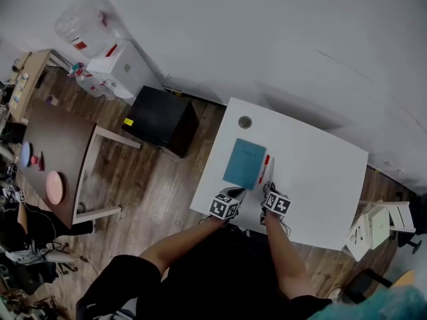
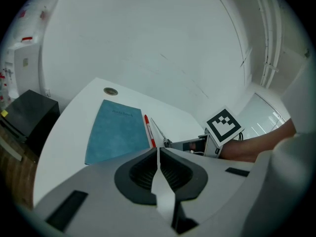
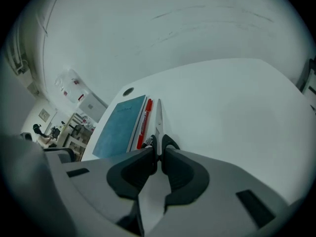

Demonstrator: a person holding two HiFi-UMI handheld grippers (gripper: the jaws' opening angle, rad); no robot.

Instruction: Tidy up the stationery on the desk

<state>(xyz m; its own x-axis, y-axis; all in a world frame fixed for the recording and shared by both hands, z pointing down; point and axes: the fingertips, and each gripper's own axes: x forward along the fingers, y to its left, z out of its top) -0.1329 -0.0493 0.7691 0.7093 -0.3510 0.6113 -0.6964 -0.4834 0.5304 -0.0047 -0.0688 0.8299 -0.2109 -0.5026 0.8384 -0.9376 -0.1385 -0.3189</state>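
On the white desk (image 1: 313,179) lies a blue notebook (image 1: 243,163) (image 2: 116,130) (image 3: 118,125). A red pen (image 1: 264,169) (image 2: 149,131) (image 3: 144,122) lies along its right edge, and silver scissors (image 1: 270,172) (image 2: 157,129) (image 3: 159,117) lie beside the pen, blades pointing away. My right gripper (image 1: 268,189) (image 3: 158,149) is shut on the scissors' black handle end. My left gripper (image 1: 233,193) (image 2: 158,151) hovers by the notebook's near edge, shut and holding nothing.
A round cable grommet (image 1: 245,122) sits near the desk's far left corner. A black cabinet (image 1: 160,119) stands left of the desk, with a brown table (image 1: 57,152) and a water dispenser (image 1: 110,65) beyond it. White chairs (image 1: 373,229) stand at the right.
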